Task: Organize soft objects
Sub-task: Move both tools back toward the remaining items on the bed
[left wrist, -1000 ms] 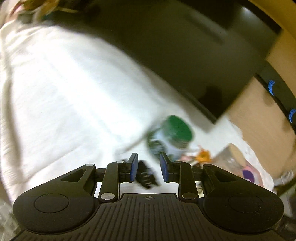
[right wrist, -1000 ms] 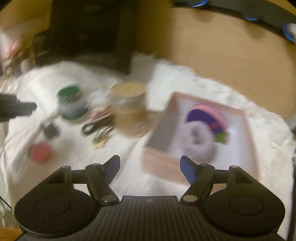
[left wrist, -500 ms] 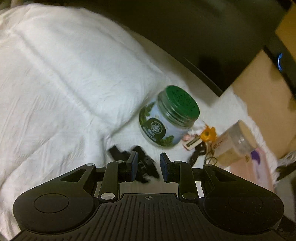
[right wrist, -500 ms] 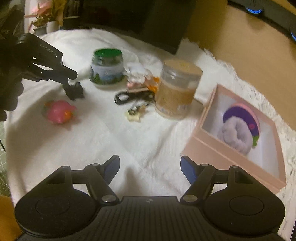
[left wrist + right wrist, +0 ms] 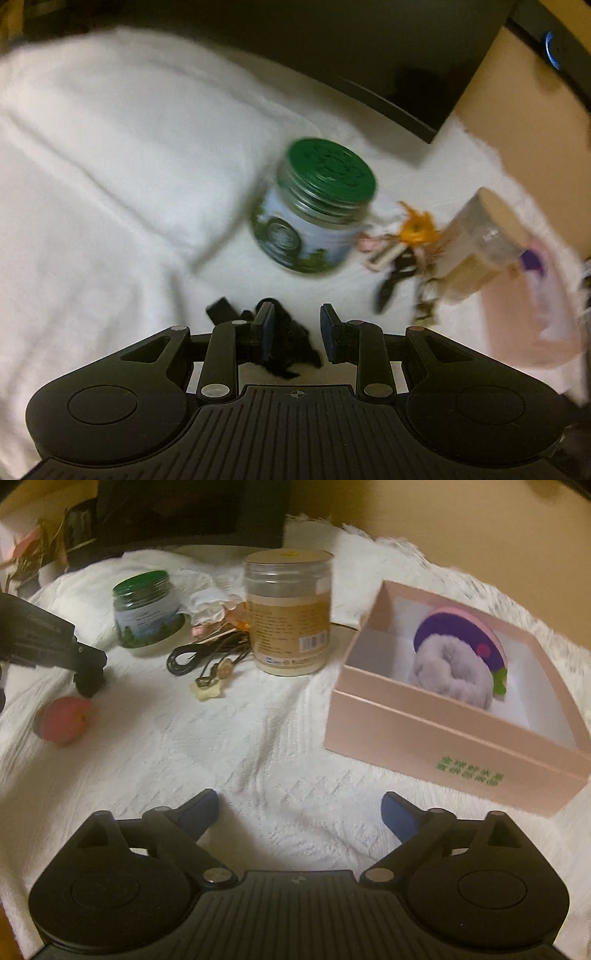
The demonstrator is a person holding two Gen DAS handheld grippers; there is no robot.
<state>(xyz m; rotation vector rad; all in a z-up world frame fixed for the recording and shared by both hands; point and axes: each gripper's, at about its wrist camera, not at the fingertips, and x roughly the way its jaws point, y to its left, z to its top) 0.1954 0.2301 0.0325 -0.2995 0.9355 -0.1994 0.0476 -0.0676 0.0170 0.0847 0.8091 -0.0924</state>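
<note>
A small black soft thing (image 5: 291, 343) lies on the white cloth between the fingers of my left gripper (image 5: 297, 321). It sits against the left pad, and the right pad stands apart from it. In the right wrist view the left gripper (image 5: 88, 679) points down at that spot, just above a pink soft ball (image 5: 62, 720). My right gripper (image 5: 299, 808) hovers over bare cloth; its jaws are opening wide with nothing between them. To its right, the pink box (image 5: 436, 738) holds a lilac fluffy ring (image 5: 450, 675) and a purple and pink round piece (image 5: 461, 631).
A green-lidded jar (image 5: 314, 206) stands just beyond the left gripper. Beside it are an orange flower trinket (image 5: 417, 225), a black cord with keys (image 5: 199, 657) and a clear jar with a tan lid (image 5: 288, 613). A dark screen (image 5: 369, 55) stands at the back.
The left gripper came down and forward until the black thing lay between its fingers. The right gripper sank toward the cloth and its jaws spread much wider.
</note>
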